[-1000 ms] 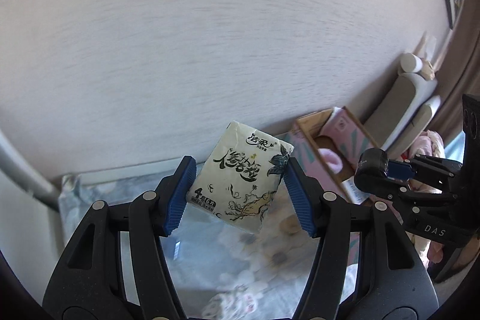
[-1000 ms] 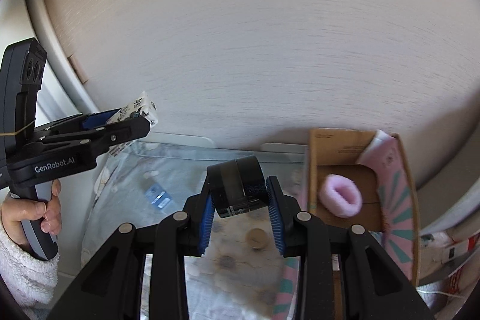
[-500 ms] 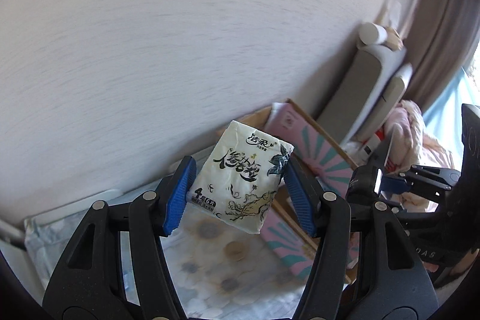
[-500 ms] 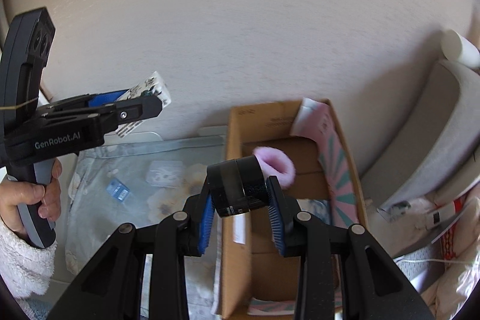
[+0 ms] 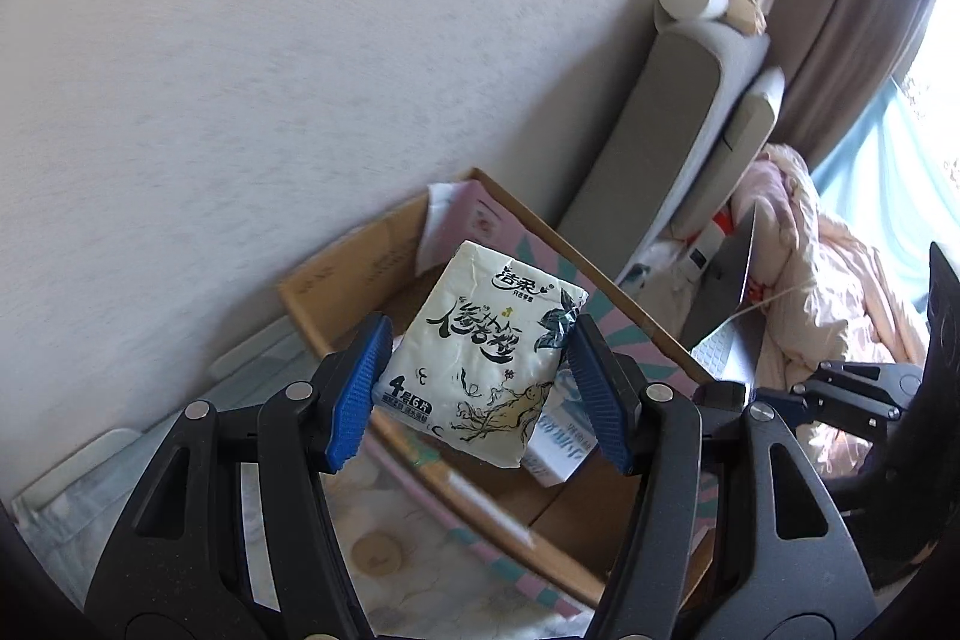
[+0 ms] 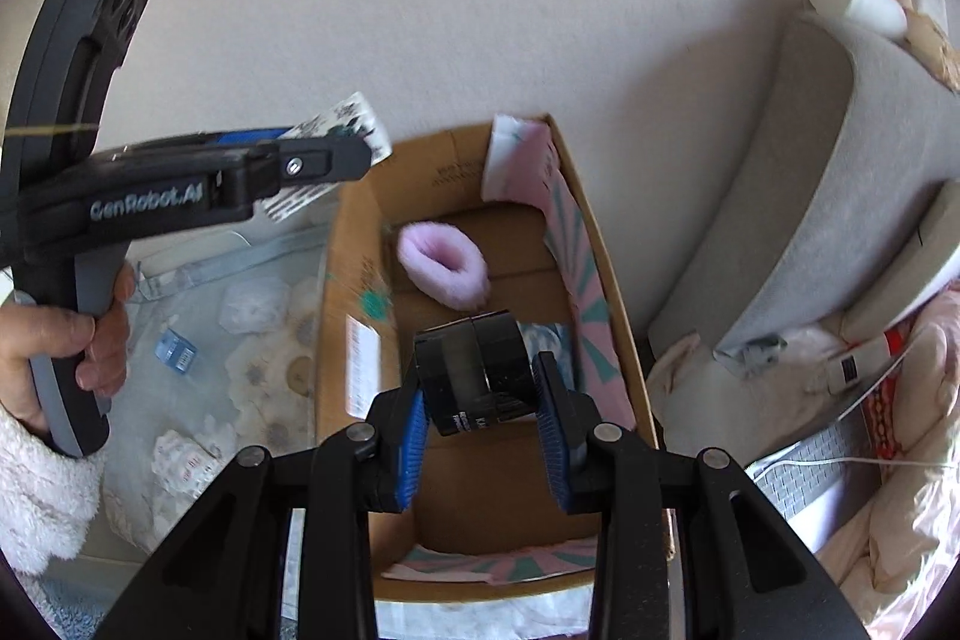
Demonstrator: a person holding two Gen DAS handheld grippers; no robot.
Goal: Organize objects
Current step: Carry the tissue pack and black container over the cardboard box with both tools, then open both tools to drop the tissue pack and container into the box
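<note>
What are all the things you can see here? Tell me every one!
Tissue pack: one, white with black writing, held in the left gripper.
Black jar: one, held in the right gripper above the box.
Cardboard box: one, brown with pink and teal flaps, open, against the wall.
Fluffy ring: one, pink, inside the box.
Small packet: one, blue, on the floral sheet left of the box.
Cushion: one, grey, right of the box.
Left gripper: black, blue pads.
Right gripper: black, blue pads.
Left hand: grips the left gripper's handle.
</note>
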